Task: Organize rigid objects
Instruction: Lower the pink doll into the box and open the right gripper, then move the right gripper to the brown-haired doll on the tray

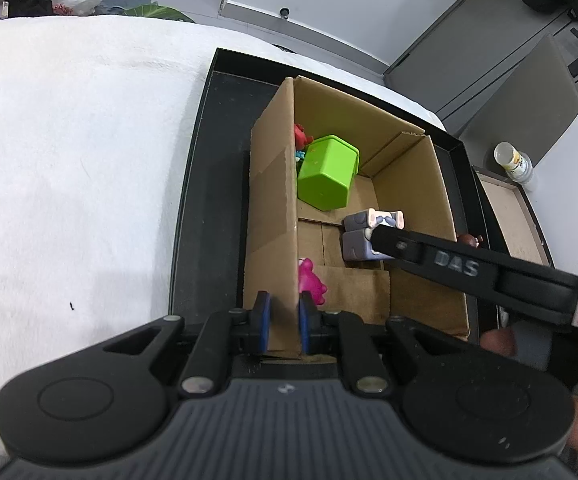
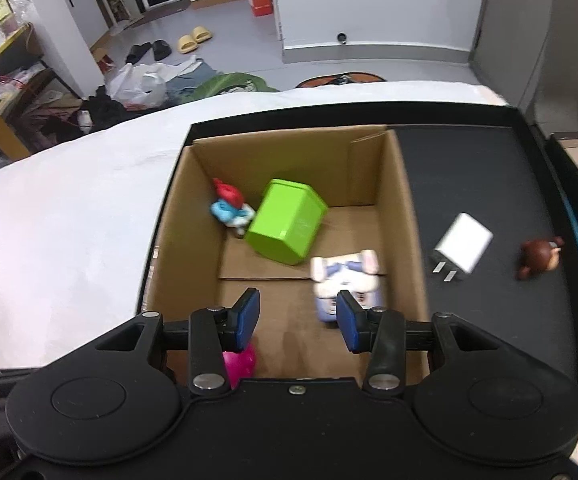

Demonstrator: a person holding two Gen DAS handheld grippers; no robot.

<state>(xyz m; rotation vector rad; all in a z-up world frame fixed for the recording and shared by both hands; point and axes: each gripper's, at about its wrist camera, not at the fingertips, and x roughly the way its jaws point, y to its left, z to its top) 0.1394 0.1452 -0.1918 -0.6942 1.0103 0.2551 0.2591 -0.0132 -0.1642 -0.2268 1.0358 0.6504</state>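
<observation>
Cardboard box (image 1: 273, 216) wall — thin, flexes — pinched by left gripper (image 1: 284, 326); right gripper (image 2: 297, 320) fingers wide open, empty, above the hard, probably light pale-blue rabbit figurine (image 2: 347, 280).

You get bright, even indoor light, soft shadows, fisheye bending at edges; right view's charger (image 2: 463, 249) is motion-blurred.

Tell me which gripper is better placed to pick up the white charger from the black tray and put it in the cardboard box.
Probably the right. The left gripper is shut on the cardboard box wall, steadying it. The right gripper is open and empty above the box, and the white charger lies just to its right on the black tray.
</observation>
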